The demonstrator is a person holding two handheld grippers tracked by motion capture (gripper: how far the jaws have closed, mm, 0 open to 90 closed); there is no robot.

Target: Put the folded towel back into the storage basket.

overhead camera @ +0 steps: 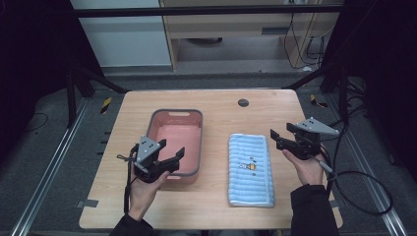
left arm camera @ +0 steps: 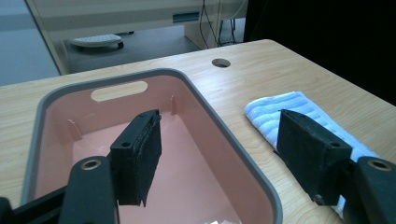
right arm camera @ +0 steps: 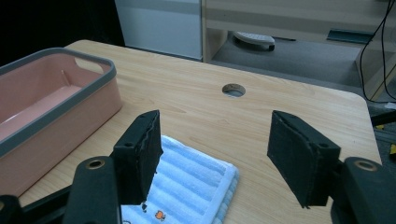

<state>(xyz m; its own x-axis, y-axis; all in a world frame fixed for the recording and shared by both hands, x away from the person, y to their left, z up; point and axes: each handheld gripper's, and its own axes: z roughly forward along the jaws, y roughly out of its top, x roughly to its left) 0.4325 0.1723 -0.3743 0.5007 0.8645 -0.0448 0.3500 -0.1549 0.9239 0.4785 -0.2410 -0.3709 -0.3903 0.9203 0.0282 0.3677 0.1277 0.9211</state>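
The right gripper (overhead camera: 279,138), a black two-jaw tool with a grey three-cornered plate on top, hangs with its jaws spread wide and nothing between them. It hovers just off the far right corner of the folded light-blue striped terry towel (overhead camera: 251,169), which lies flat on the pale wooden table (overhead camera: 221,105). In the right gripper view that towel (right arm camera: 187,186) sits below and slightly left of the jaw gap, its near corner under the left jaw.

The left gripper (overhead camera: 173,156), of the same build, is also released and empty. It hovers over the near right edge of the pink plastic bin with a grey rim (overhead camera: 175,142). In the left gripper view the bin (left arm camera: 233,149) lies under the jaw gap and the towel (left arm camera: 280,109) shows past the right jaw.

The towel's long axis runs from the person's side toward the far side of the table, parallel to the bin's long side, with a strip of bare wood between the two. The right gripper appears nearer to the towel; the left has the bin's wall between. A pick-up probably falls to the right gripper, which would need to drop and shift left onto the towel's far end or right edge. The bin lies to the towel's left.
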